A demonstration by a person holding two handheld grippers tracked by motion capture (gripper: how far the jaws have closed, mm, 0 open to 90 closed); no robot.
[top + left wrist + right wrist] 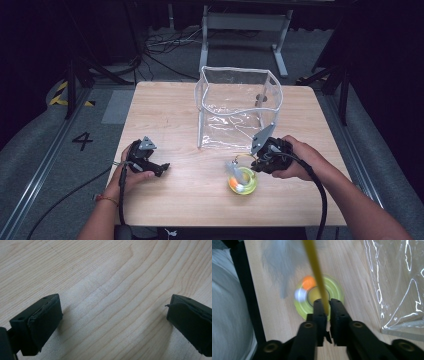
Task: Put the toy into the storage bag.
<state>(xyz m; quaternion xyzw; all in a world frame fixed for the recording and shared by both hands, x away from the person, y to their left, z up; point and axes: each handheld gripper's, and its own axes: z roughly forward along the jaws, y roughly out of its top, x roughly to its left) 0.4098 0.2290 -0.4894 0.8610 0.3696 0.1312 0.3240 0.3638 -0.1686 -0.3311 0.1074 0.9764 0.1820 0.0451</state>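
Right tongs (pixel 326 305) pinching thin yellow stick (pixel 315 270) over the round yellow-green ring toy (pixel 242 182)

Right hand (pixel 295 159) angled leftward beside clear plastic bin (pixel 239 106); grey feather (pixel 279 262) blurred at stick's far end. Left hand (pixel 131 172) low on pale wooden table (pixel 165 200), left tongs (pixel 113 322) spread wide, holding nothing.

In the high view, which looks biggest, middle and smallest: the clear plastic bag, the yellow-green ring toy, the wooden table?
1. wooden table, largest.
2. clear plastic bag, standing on it.
3. yellow-green ring toy, smallest by far.
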